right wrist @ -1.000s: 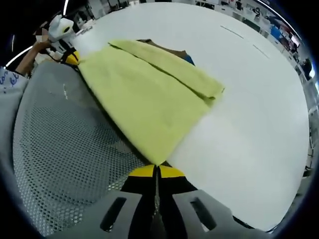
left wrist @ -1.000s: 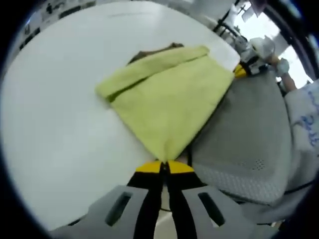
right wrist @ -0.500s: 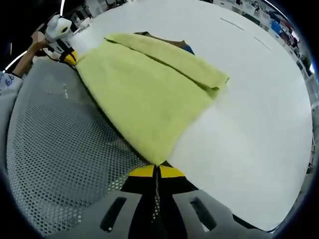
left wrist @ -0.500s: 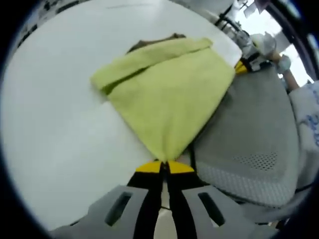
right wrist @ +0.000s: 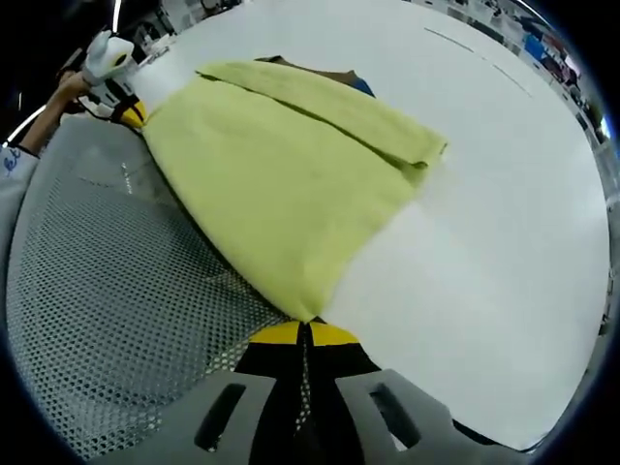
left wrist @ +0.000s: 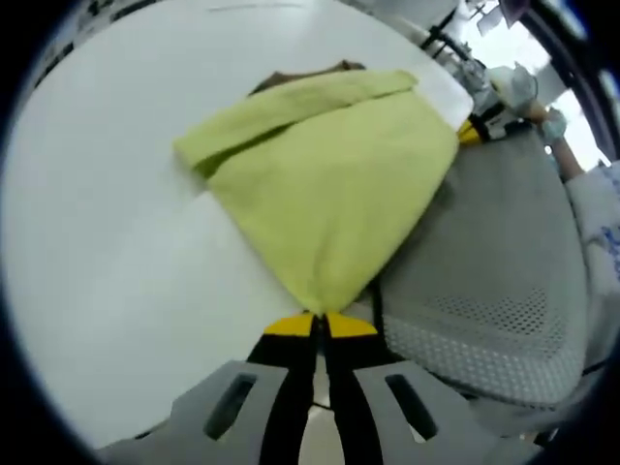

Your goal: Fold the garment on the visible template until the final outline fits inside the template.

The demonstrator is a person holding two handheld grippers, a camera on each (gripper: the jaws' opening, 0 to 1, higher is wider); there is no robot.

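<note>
Both clenched on the yellow-green garment (left wrist: pixel 325 189): left gripper (left wrist: pixel 321 326) pinching one corner right at its tips, right gripper (right wrist: pixel 305 333) pinching the other, cloth fanning forward from each pair of jaws over the white table (left wrist: pixel 107 242), far part doubled into a folded band, brown template (left wrist: pixel 291 77) peeking out beyond that band, grey mesh chair (right wrist: pixel 107 310) just beside. Soft, light and limp by the look of it, likely to sag and crease between the two pinches, not slippery or fragile. Best held at the corners, kept taut and level, laid forward over the template.
</note>
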